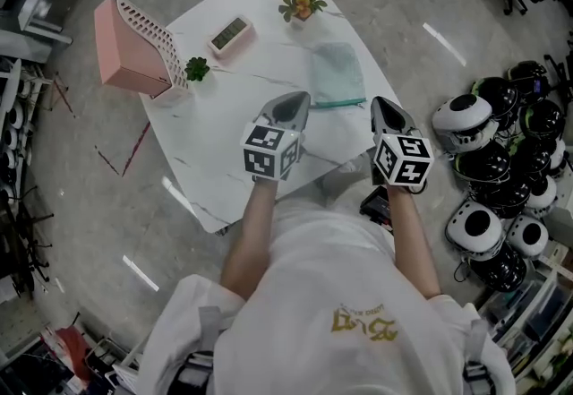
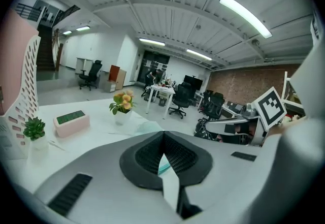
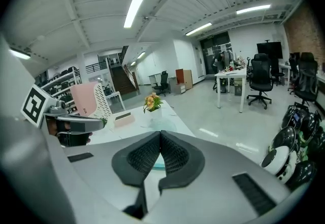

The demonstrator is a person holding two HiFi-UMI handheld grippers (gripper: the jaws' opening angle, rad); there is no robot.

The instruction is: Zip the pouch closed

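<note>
A pale teal pouch (image 1: 337,72) lies flat on the white table (image 1: 215,151), with a darker zip line along its near edge. Both grippers hang above the table's near side, short of the pouch and apart from it. My left gripper (image 1: 295,99) is shut with nothing in it, to the left of the pouch's near edge. My right gripper (image 1: 383,103) is shut and empty too, to the pouch's right. In the left gripper view the closed jaws (image 2: 163,134) point over the pouch (image 2: 147,126). The right gripper view shows the pouch (image 3: 158,124) just beyond that gripper (image 3: 160,133).
At the table's far left stand a pink perforated holder (image 1: 134,48) and a small green plant (image 1: 195,71). A pink clock (image 1: 231,35) and a pot of orange flowers (image 1: 302,1) sit at the back. Several black-and-white helmets (image 1: 501,169) lie on the floor at right.
</note>
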